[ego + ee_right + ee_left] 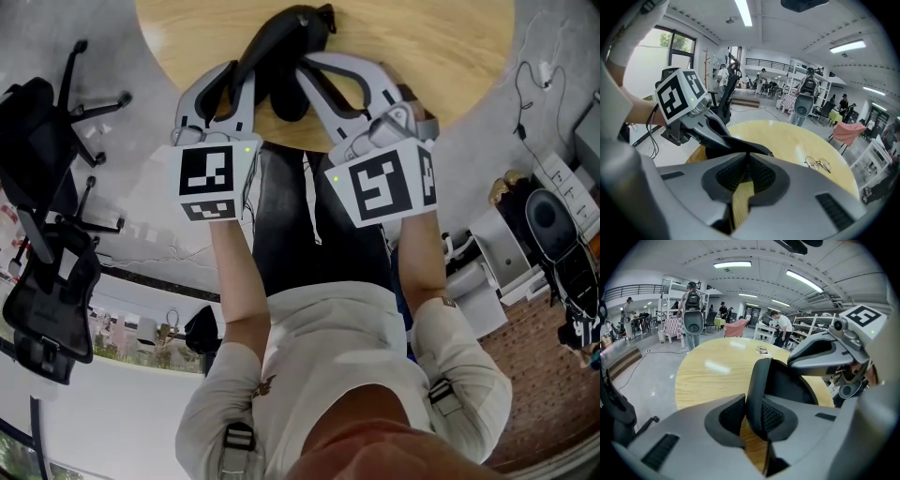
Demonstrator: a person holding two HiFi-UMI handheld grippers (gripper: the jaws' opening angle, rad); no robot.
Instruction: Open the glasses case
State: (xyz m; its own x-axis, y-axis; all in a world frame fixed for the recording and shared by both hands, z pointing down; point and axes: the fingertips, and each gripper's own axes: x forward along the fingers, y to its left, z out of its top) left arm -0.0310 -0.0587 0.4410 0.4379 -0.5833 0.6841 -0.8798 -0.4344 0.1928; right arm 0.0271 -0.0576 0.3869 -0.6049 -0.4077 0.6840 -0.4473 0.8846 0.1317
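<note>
1. The black glasses case (281, 42) was held in the air just over the near edge of the round wooden surface (450, 56), between the two grippers.
2. The left gripper (246, 77) reached in over that near edge, and its fingers (726, 416) were narrow, clamped on a thick curved rim of the case (759, 390).
3. In the left gripper view the case's dark hollow inside showed beyond the clamped rim, so the case gaped partly.
4. The right gripper (314, 80) came in beside the left one over the same edge, and its fingers (764, 176) were almost together, pinching a thin black flap of the case (740, 151).
5. Both grippers pointed slantwise down toward the surface, their marker cubes facing the head camera.
6. A pair of wire-rimmed glasses (818, 164) lay folded open on the surface, well in from its near edge and apart from the case.
7. Black office chairs (42, 122) stood on the grey floor (122, 56) off the left side of the surface.
</note>
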